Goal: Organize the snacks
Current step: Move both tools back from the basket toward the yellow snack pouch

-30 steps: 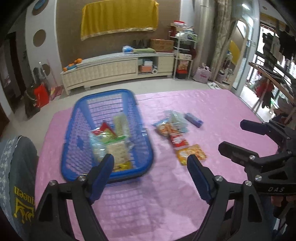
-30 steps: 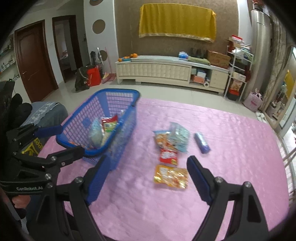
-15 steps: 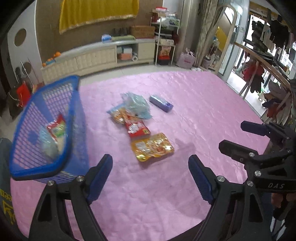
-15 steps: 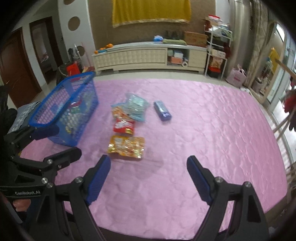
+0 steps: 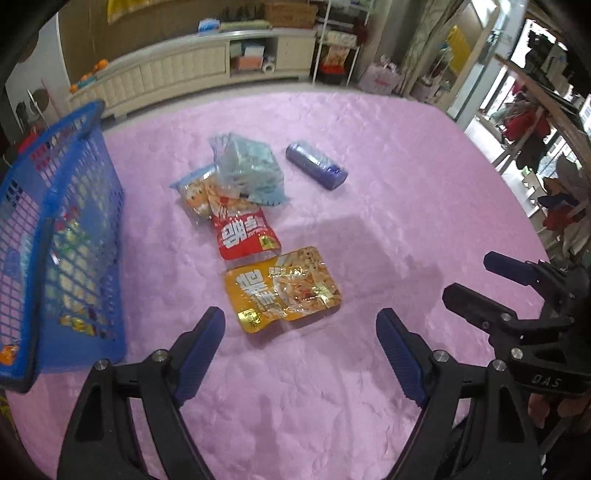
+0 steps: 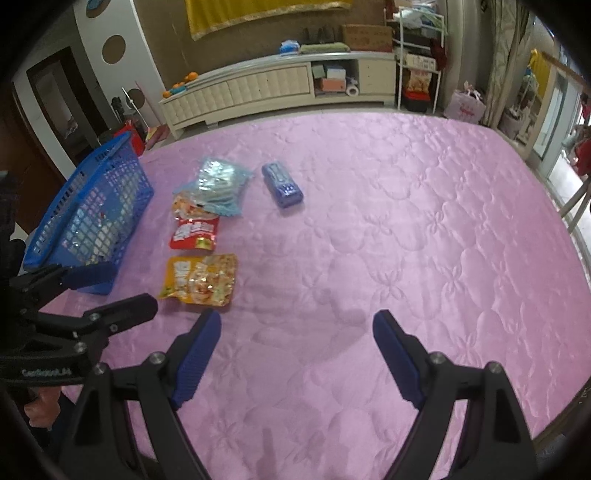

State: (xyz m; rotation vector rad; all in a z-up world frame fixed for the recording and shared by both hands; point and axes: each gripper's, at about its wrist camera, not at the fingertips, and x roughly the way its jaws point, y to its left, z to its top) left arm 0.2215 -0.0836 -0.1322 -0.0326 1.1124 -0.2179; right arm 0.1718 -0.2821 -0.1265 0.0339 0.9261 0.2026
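Black hand-held gripper (image 5: 300, 334) frames, blue ribbed pads (image 5: 397, 354), silver screws

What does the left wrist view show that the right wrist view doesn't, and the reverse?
Only the left wrist view shows snack packets through the basket mesh up close, and clothes hanging at its right edge. Only the right wrist view shows the dark doorway on the left, the yellow cloth on the wall, and the pink cover's right edge. Both show the yellow packet, red packet, pale blue bag, purple pack, the cabinet, and the left gripper and right gripper, both open and empty.
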